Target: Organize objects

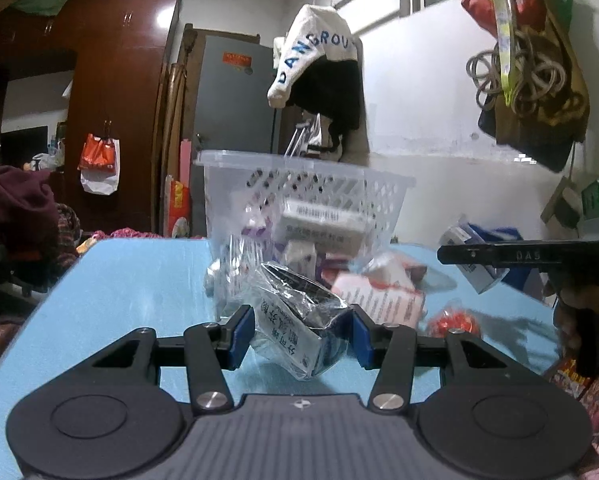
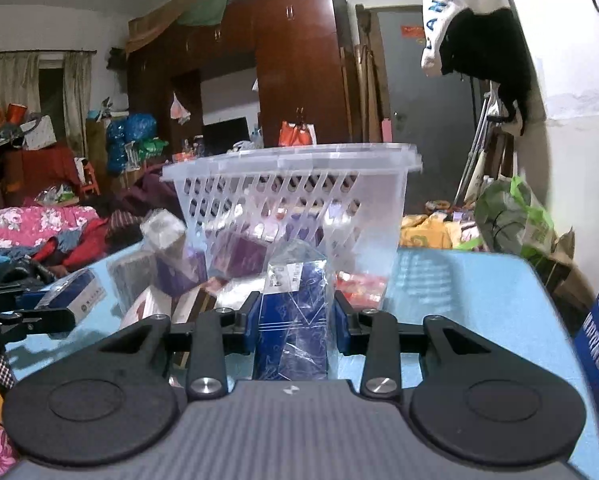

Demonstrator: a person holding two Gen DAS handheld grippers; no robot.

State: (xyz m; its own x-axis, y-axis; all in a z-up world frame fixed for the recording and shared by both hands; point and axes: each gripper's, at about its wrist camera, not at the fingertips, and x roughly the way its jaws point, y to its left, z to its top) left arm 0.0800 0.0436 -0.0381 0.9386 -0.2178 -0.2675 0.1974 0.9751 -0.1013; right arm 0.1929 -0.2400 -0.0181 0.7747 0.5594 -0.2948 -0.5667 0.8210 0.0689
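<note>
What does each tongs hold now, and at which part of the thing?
Left tongs: a bagged box, pinched across its near end. Right tongs: a blue wrapped box, pinched on its two sides.

My left gripper point(image 1: 303, 332): squeezing a bagged box point(image 1: 299, 320).
Basket point(image 1: 299, 184): far, behind it.
Table point(image 1: 139, 280): blue.

A cluttered home bedroom: wooden wardrobe point(image 2: 295, 60), floral bedding point(image 2: 31, 220), hanging clothes point(image 1: 323, 68).
</note>
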